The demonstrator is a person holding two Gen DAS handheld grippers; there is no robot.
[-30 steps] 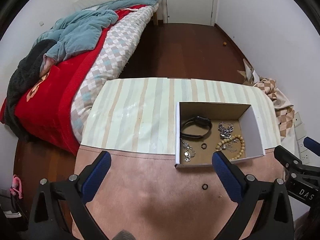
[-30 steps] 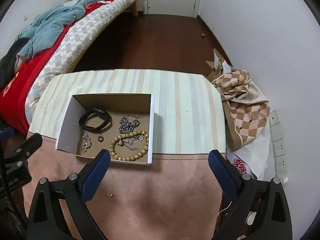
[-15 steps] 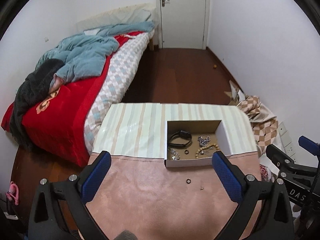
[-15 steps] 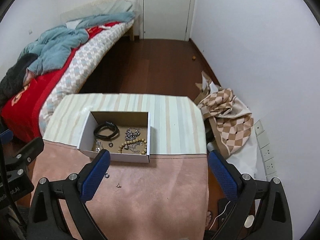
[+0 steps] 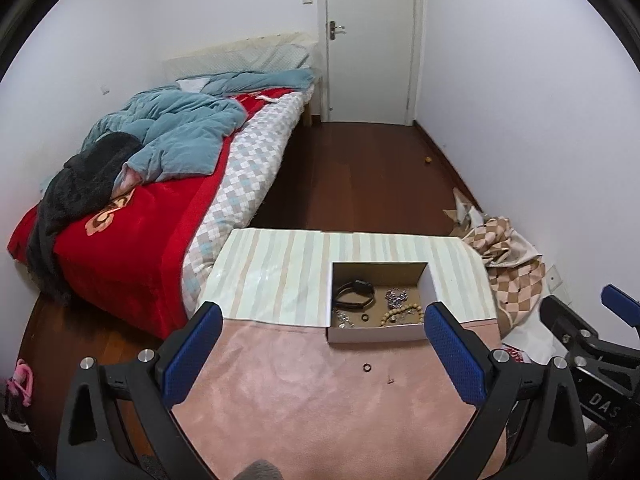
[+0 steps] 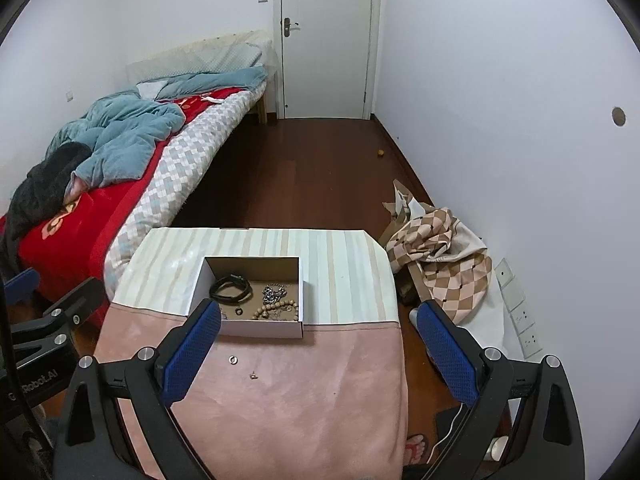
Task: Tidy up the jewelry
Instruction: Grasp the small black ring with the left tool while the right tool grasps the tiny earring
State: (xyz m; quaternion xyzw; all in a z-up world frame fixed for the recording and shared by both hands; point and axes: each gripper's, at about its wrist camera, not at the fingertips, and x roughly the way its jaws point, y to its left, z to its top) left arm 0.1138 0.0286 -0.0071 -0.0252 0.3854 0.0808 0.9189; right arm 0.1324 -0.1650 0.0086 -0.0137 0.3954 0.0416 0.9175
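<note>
A white cardboard box stands on the table where the striped cloth meets the pink cloth. Inside lie a black band, a silver chain, a wooden bead bracelet and a small ring. On the pink cloth in front of the box lie a loose ring and a tiny earring. My left gripper and right gripper are both open and empty, held high and back from the table.
The pink cloth covers the table's near half, the striped cloth its far half. A bed with red and blue bedding stands left. A checkered bag lies on the floor right. A white door is at the back.
Both grippers have pulled up and back from the box, so the table looks smaller and more of the room shows. The jewelry has not moved.
</note>
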